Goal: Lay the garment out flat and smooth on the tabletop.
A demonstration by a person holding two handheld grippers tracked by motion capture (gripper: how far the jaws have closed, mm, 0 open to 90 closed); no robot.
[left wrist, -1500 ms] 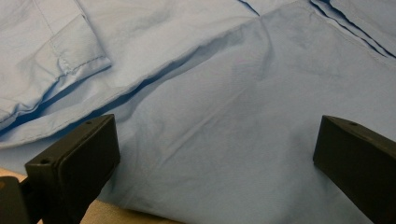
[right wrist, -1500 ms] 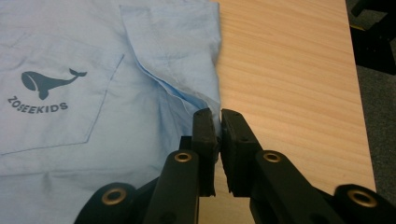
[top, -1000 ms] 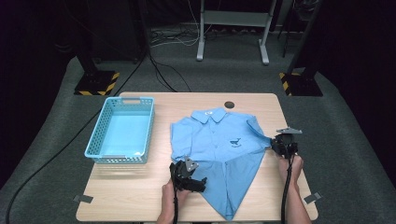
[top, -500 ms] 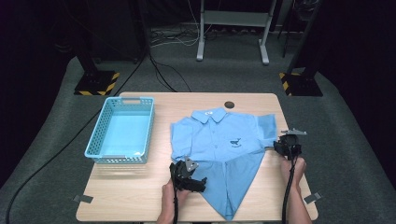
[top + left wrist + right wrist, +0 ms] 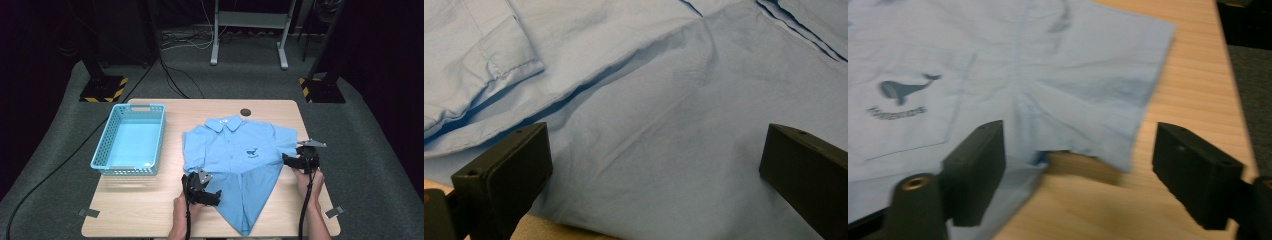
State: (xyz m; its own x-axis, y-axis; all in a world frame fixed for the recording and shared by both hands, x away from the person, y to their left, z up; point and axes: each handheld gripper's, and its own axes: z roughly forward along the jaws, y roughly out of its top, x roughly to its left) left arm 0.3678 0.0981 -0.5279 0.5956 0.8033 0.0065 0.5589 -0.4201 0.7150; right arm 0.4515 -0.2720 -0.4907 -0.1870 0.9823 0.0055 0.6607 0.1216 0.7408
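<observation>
A dark room with grey carpet is seen around a light wooden table (image 5: 150, 210), behind which a metal stand and black cables are visible on the floor. On the table a light blue shirt (image 5: 235, 150) is spread face up, its collar toward the far edge and a small whale emblem (image 5: 905, 87) printed on its chest pocket; its lower part has been folded into a point that reaches the near edge. A blue plastic basket (image 5: 102, 150) is placed well apart from the shirt, at the table's left side. The left gripper (image 5: 217, 192) is held low at the shirt's near left edge, its jaws set wide apart over the fabric, with nothing pinched between them. The right gripper (image 5: 285, 160) is held just beside the shirt's right sleeve (image 5: 1128, 100); its jaws have just been opening and are now spread wide, with the sleeve's hem and bare wood seen between them but not pressed by either pad.
</observation>
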